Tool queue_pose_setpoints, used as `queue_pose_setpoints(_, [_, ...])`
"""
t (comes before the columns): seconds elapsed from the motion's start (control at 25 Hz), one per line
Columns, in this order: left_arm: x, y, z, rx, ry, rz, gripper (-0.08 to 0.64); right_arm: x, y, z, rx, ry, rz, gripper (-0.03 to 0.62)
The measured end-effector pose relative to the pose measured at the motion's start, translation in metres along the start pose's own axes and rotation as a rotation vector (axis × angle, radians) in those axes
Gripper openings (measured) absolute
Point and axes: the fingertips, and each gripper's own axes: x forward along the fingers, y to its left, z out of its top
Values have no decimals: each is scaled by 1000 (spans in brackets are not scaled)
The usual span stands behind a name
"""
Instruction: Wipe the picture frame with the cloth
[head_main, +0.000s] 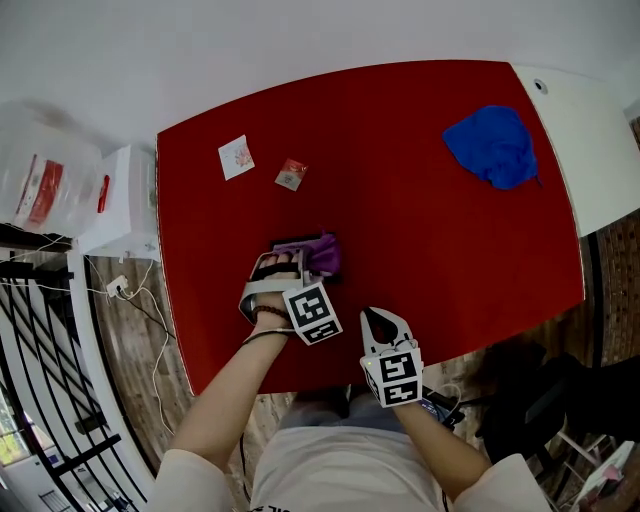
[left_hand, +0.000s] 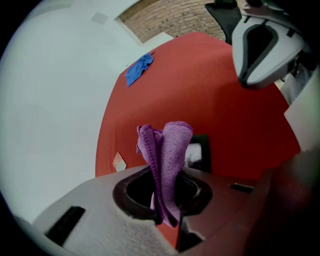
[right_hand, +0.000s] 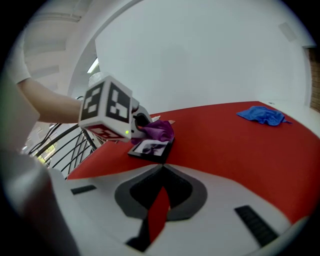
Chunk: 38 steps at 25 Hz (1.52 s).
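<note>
My left gripper (head_main: 288, 264) is shut on a folded purple cloth (left_hand: 169, 150). The cloth (head_main: 318, 254) rests on a small black picture frame (right_hand: 150, 148) lying flat on the red table (head_main: 420, 240). In the head view the gripper and cloth hide most of the frame (head_main: 284, 243); in the left gripper view the frame (left_hand: 198, 153) shows just behind the cloth. My right gripper (head_main: 379, 317) hovers near the table's front edge, right of the frame. It is shut, with nothing between its jaws (right_hand: 161, 170).
A crumpled blue cloth (head_main: 493, 146) lies at the table's far right. A white card (head_main: 236, 157) and a small packet (head_main: 291, 174) lie at the far left. A white box (head_main: 120, 200) and railings stand left of the table.
</note>
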Motion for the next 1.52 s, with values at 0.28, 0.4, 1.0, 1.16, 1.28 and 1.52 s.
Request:
queue_pose_setpoints(0.28, [29, 15, 18, 29, 29, -10, 61, -5, -13, -8, 26, 8, -25, 5])
queue_pose_setpoints(0.4, [25, 7, 23, 54, 22, -15, 61, -4, -20, -9, 31, 8, -31, 5])
queue_pose_setpoints(1.0, [-26, -73, 36, 83, -88, -36, 61, -2, -19, -6, -1, 8, -28, 5])
queue_pose_setpoints(1.16, [-55, -60, 37, -92, -204, 1, 61, -16, -14, 0, -29, -1, -28, 5])
queue_pose_setpoints(1.28, [-98, -60, 23, -325, -282, 19, 61, -31, -10, 9, -37, -12, -27, 5])
queue_pose_setpoints(1.52, [-177, -69, -14, -927, -453, 37, 61, -67, 20, 36, -64, -31, 19, 5])
